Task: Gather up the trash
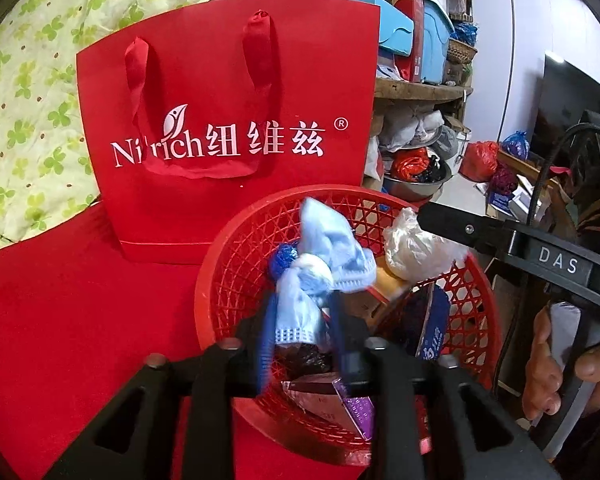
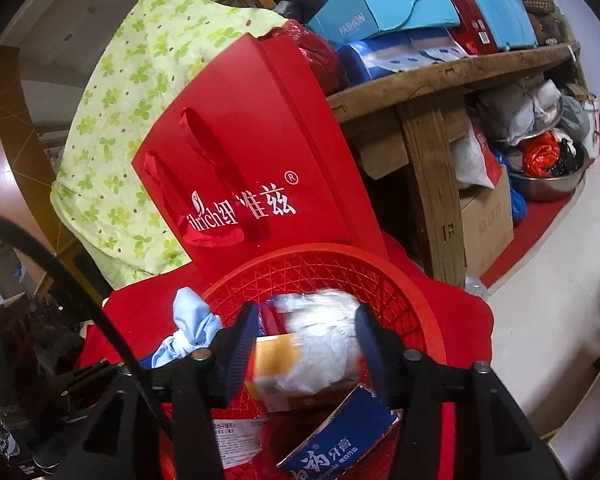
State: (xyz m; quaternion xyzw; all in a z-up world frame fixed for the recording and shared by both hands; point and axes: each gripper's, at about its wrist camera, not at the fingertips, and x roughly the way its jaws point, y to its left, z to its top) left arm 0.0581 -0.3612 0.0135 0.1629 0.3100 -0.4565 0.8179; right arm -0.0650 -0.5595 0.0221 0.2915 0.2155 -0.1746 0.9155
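Over red basket (image 1: 236, 240), both hand-held grippers point down into it. Left hand-held gripper (image 1: 300, 336): jaws partly open, blue face mask wad (image 1: 324, 256) between them, long axis running up and away from jaws; grip or release, cannot tell. Right hand-held gripper (image 2: 308, 344): jaws partly open around white plastic bag wad (image 2: 324, 332), pads seem apart from it. Basket stands before red paper bag (image 1: 220, 128), on red cloth (image 1: 60, 320).

Red lattice basket (image 1: 236, 276), upright on red cloth, held a crumpled pale-blue mask (image 1: 324, 264), white plastic wad (image 2: 324, 336), orange-white carton (image 2: 276, 364), blue toothpaste box (image 2: 340, 436).
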